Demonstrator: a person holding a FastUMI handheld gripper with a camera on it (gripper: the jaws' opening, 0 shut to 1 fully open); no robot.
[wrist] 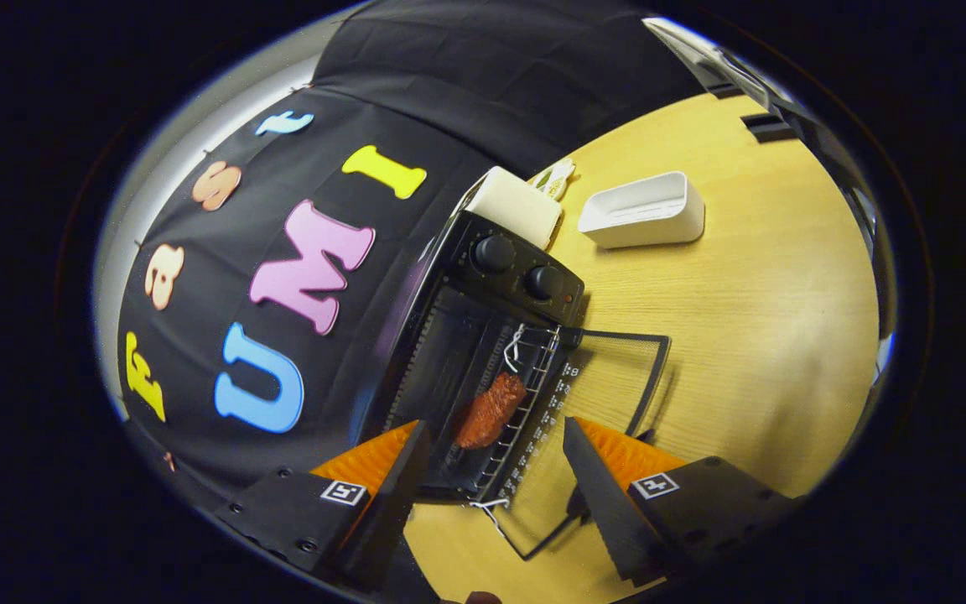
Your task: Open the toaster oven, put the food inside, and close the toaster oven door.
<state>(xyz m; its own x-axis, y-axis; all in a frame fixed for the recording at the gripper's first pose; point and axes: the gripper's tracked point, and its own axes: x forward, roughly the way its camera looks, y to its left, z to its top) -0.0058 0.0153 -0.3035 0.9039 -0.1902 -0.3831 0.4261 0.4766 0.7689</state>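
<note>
Ahead, toaster oven (483,335) door (609,394) open flat, food (490,411) on its rack (525,394), gripper (495,436) jaws spread empty just before it, white tray (642,210) far right on table (768,319).

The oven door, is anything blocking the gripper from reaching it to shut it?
Nothing visible. The open gripper hangs just before the lowered glass door; the sausage already lies inside on the rack.

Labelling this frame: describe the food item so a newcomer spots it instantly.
Start at the black toaster oven on the wooden table, its glass door hanging open. On the wire rack inside, just ahead of the open gripper, lies the food. It is the reddish-brown, sausage-like lump among black and metal parts.
</note>
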